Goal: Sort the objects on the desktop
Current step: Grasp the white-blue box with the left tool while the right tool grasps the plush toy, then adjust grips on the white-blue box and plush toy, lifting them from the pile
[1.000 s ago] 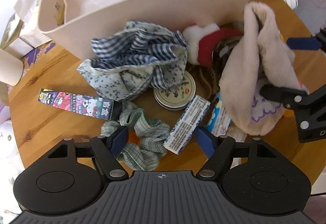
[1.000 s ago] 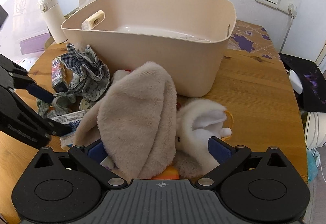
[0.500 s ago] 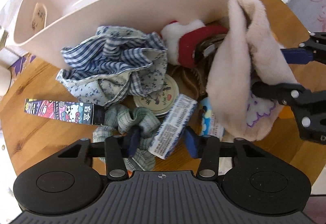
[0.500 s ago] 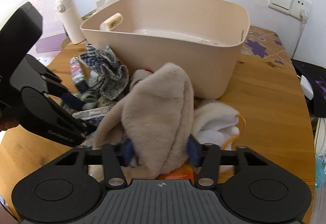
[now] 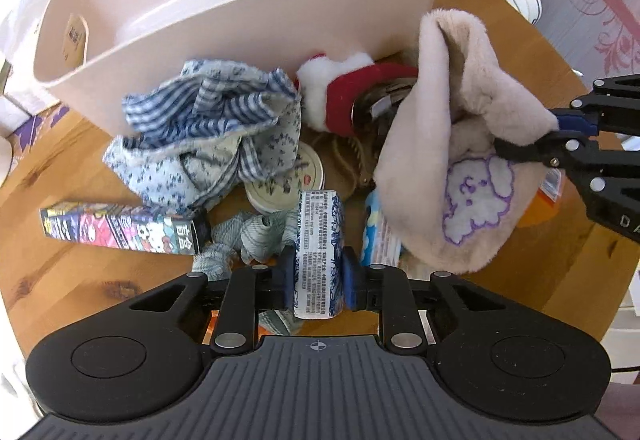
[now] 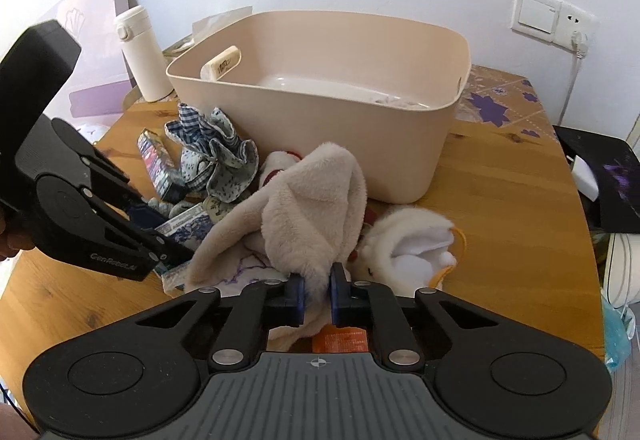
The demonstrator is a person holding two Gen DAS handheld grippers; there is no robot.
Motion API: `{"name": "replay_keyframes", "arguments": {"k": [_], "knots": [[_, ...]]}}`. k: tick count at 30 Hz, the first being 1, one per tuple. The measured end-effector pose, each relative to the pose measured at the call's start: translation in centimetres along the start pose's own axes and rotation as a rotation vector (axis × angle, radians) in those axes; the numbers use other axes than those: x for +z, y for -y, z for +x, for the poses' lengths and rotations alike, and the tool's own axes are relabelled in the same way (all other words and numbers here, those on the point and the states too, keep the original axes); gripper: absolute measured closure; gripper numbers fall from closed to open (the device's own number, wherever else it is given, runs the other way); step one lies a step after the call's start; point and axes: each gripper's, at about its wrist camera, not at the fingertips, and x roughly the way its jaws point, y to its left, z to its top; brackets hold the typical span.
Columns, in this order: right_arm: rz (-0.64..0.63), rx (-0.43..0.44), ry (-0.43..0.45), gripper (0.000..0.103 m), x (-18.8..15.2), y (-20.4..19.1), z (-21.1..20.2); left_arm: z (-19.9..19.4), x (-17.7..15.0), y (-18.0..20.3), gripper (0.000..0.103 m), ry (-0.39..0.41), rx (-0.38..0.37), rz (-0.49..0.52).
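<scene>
Between my left gripper's (image 5: 316,278) jaws sits the packet (image 5: 318,240), blue-and-white with fine print, its long axis running straight out toward twelve o'clock along the fingers. The jaws are closing and the pads already press its two long sides. My right gripper (image 6: 316,290) is closing too, pinching a fold of the beige plush cloth (image 6: 316,208), which drapes up and away toward twelve from the fingers; a purple-outlined patch shows on its underside in the left view. The bin (image 6: 360,136) lies at twelve o'clock from both grippers, just beyond the heap on the table (image 6: 500,208). I judge the right hand nearer its rim, the cloth almost against the wall. The packet looks stiff and should carry cleanly; the cloth is limp and may drag neighbours such as the white plush (image 6: 412,244) with it.
</scene>
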Motion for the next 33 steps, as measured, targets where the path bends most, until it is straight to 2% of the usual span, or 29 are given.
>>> {"name": "replay_keyframes", "arguments": {"k": [3, 5, 7, 9, 13, 14, 15, 18, 20, 21, 25, 29, 33], "knots": [[0.007, -0.004, 0.002, 0.091, -0.2, -0.1, -0.2, 0.3, -0.6, -0.2, 0.076, -0.015, 0.003, -0.009], [0.009, -0.006, 0.000, 0.091, -0.4, -0.2, -0.2, 0.3, -0.9, 0.1, 0.070, -0.014, 0.019, -0.007], [0.011, -0.008, -0.002, 0.091, -0.5, -0.3, -0.2, 0.3, -0.9, 0.4, 0.057, -0.008, 0.040, -0.009], [0.014, -0.010, -0.003, 0.092, -0.7, -0.3, -0.4, 0.1, -0.8, 0.7, 0.056, 0.004, 0.054, -0.006], [0.023, -0.020, -0.001, 0.094, -1.1, -0.2, -0.5, -0.3, -0.7, 1.0, 0.057, 0.019, 0.054, -0.005], [0.024, -0.022, 0.001, 0.096, -1.1, -0.2, -0.6, -0.3, -0.7, 1.1, 0.061, 0.019, 0.053, 0.000], [0.021, -0.024, 0.006, 0.097, -1.2, -0.2, -0.7, -0.3, -0.7, 1.2, 0.073, 0.016, 0.053, 0.001], [0.000, -0.025, 0.016, 0.098, -1.2, -0.5, -1.1, -0.5, -0.7, 1.6, 0.078, 0.017, 0.049, 0.007], [-0.009, -0.022, 0.021, 0.098, -1.1, -0.6, -1.3, -0.7, -0.6, 1.6, 0.078, 0.023, 0.053, 0.005], [-0.010, -0.022, 0.024, 0.098, -1.1, -0.6, -1.4, -0.9, -0.6, 2.0, 0.077, 0.027, 0.057, 0.000], [-0.005, -0.027, 0.033, 0.098, -1.2, -0.4, -1.7, -1.7, -1.1, 2.4, 0.051, 0.051, 0.103, 0.002], [0.006, -0.025, 0.041, 0.098, -1.3, -0.1, -1.9, -2.7, -1.1, 1.7, 0.050, 0.080, 0.081, -0.051], [0.017, -0.020, 0.048, 0.098, -1.4, 0.1, -1.9, -3.3, -0.9, 1.7, 0.050, 0.104, 0.019, -0.065]]}}
